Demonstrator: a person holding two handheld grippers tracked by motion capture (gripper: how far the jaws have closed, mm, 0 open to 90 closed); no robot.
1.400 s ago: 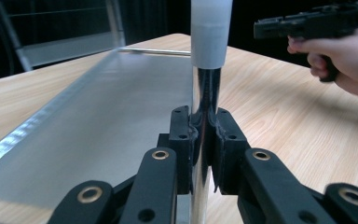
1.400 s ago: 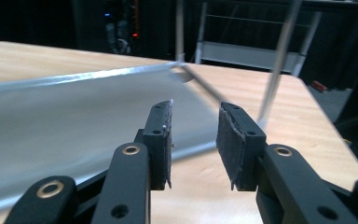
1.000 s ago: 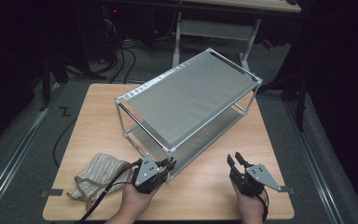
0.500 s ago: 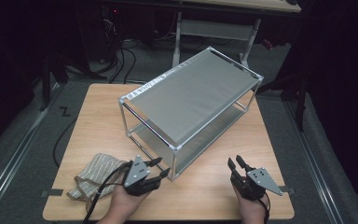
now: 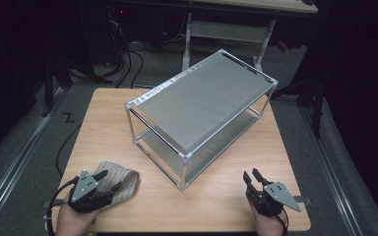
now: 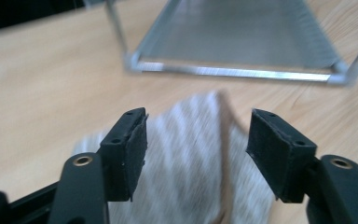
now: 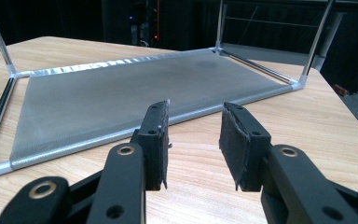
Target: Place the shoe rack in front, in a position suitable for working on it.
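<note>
currently, the scene is set out with the metal rack taken as the landmark.

rack: a two-tier metal rack [image 5: 202,115] with mesh shelves is seen standing askew on the wooden table [image 5: 106,123]; its lower shelf [image 7: 121,93] is seen close up in the right gripper view, its near end [image 6: 233,70] in the left gripper view.

cloth: a striped, folded cloth [image 5: 120,179] is laid flat on the table, near the rack's near-left corner and clear of it; in the left gripper view it [image 6: 191,154] is blurred, with a brown edge band seen running down it.

left gripper: the left gripper [image 5: 106,179] is held low over the cloth, well to the left of the rack's near corner. its jaws have just been opening and are spread wide; in its own view [image 6: 196,140] the cloth is seen between and beneath the pads [image 6: 135,149], which are not pressed on it. whether the tips are touched to the fabric cannot be told.

right gripper: the right gripper [image 5: 253,178] is held just above the table, to the right of the rack's near corner and apart from it. its jaws have just been opening slightly and are parted about halfway; nothing is held between them [image 7: 193,140], and they are aimed at the rack's lower shelf.

hands: a hand [image 5: 71,221] is seen behind the left gripper, another [image 5: 268,223] behind the right.
</note>
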